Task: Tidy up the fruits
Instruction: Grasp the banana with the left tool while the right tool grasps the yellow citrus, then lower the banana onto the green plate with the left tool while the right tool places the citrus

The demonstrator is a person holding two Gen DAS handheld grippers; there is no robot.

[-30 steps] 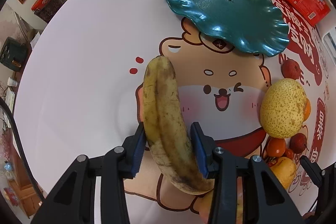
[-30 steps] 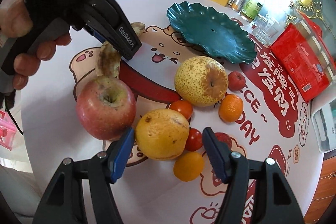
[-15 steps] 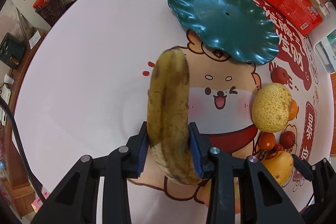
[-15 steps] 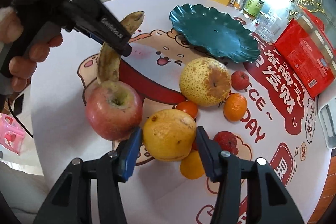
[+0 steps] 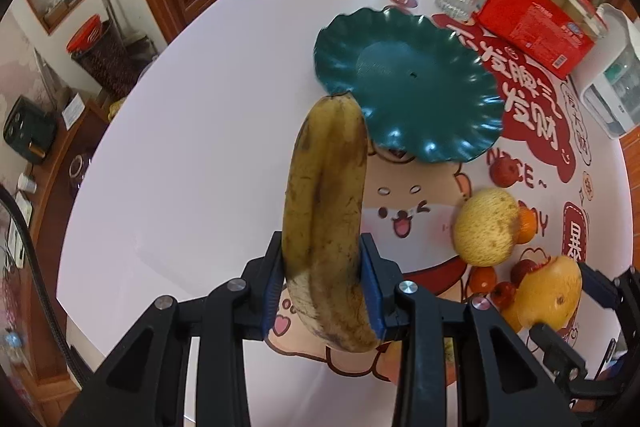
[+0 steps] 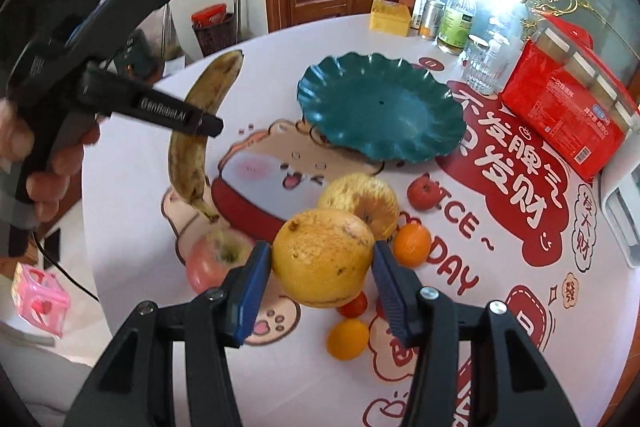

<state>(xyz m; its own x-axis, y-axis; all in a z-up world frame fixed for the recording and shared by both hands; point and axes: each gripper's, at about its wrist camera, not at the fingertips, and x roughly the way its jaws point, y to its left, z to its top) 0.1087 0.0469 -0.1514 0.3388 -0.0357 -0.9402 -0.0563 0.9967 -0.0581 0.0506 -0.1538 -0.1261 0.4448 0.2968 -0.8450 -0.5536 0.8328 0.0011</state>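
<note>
Currently the banana (image 5: 326, 211) is clamped in the left hand-held gripper (image 5: 322, 285), lifted off the counter (image 5: 200, 147), tip near the green plate (image 5: 408, 83) rim. A yellow-orange fruit (image 6: 323, 258) is pinched in the right hand-held gripper (image 6: 318, 277). Banana should be carried over plate centre, lowered flat, then released; grip kept gentle, as bruised skin likely soft. Other fruits remain on the counter.

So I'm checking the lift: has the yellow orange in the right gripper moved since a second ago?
Yes. The yellow orange has risen off the table, now overlapping the pear behind it.
</note>
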